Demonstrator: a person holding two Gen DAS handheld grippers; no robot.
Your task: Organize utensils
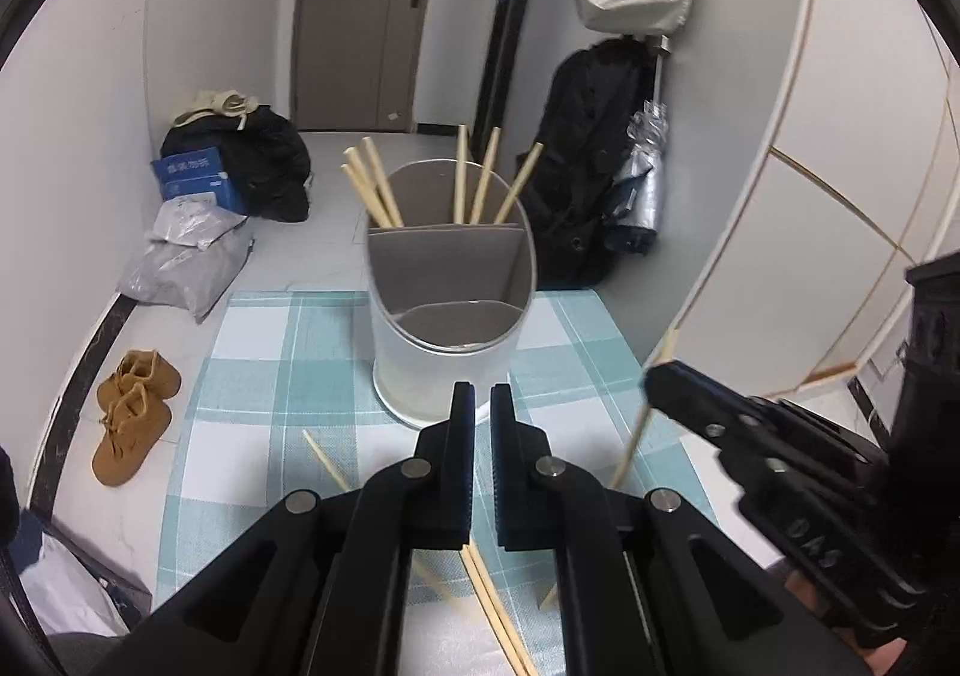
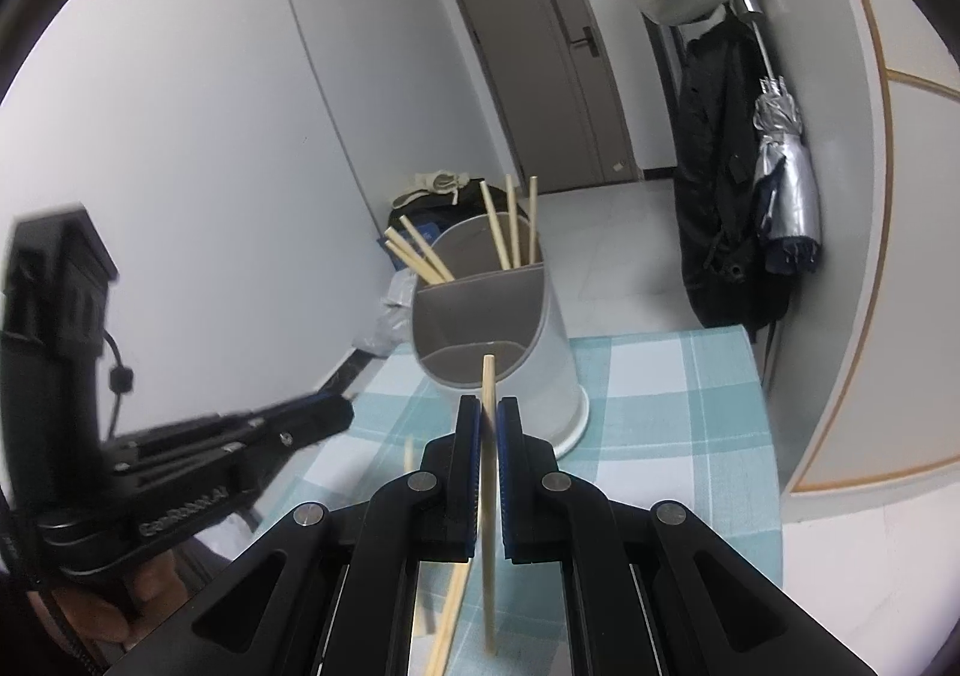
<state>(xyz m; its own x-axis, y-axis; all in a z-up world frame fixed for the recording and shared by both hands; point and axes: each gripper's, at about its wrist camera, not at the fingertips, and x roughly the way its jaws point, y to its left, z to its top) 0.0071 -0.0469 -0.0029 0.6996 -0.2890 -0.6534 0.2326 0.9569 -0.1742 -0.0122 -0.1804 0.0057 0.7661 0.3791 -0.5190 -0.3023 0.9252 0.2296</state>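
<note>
Left wrist: left gripper (image 1: 482, 400) nearly closed, holding nothing, over teal checked tablecloth (image 1: 252, 376); brown shoes (image 1: 133, 415) on floor. Right gripper (image 2: 489, 415) clamps upright chopstick (image 2: 489, 436) before utensil holder (image 2: 510, 340). Holder's front compartment contents unclear.

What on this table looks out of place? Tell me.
Loose chopsticks lie scattered on the checked cloth instead of standing in the holder. The right hand-held gripper grips one chopstick upright.

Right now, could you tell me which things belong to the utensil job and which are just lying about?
Job: right tool gripping chopstick; holder; loose chopsticks; left tool.
Lying about: brown shoes, umbrella, blue box.
</note>
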